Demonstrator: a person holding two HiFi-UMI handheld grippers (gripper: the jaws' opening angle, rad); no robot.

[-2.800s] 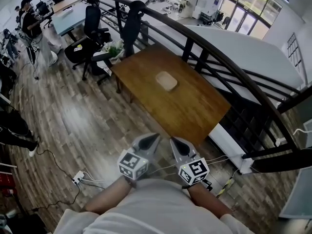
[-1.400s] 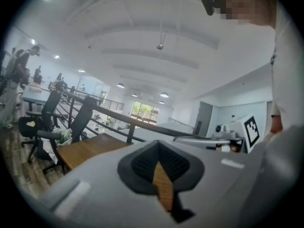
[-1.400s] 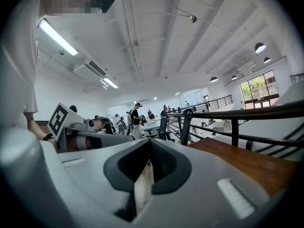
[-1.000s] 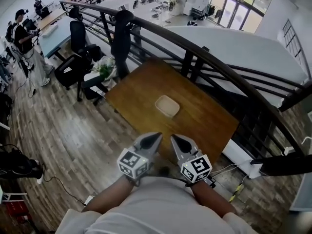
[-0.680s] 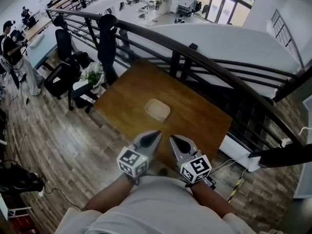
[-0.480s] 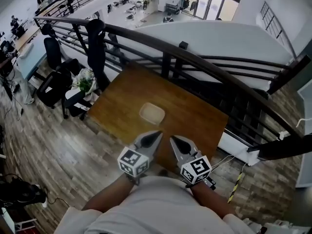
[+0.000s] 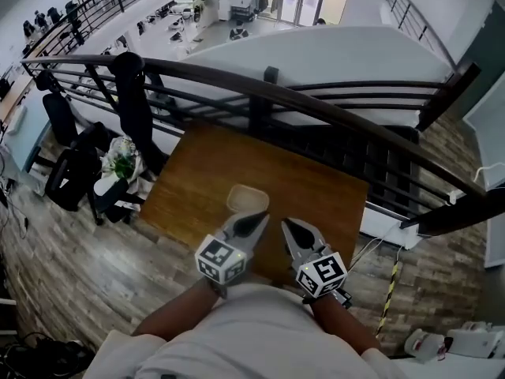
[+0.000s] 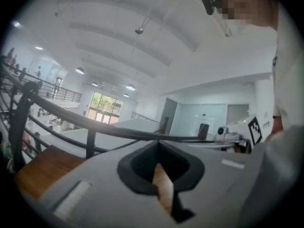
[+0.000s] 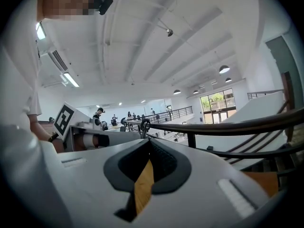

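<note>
Hovering closed, seemingly empty: left gripper (image 7: pixel 259 217), right gripper (image 7: pixel 287 223).

1 shallow dish (image 7: pixel 248 198), pale beige, rectangular with rounded corners. It lies flat, open side up, on the brown wooden table (image 7: pixel 316 192), left of centre, toward the near edge.

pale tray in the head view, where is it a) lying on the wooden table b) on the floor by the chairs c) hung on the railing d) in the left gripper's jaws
a: the pale tray lies flat on the wooden table, beyond the left gripper, which is shut.
</note>
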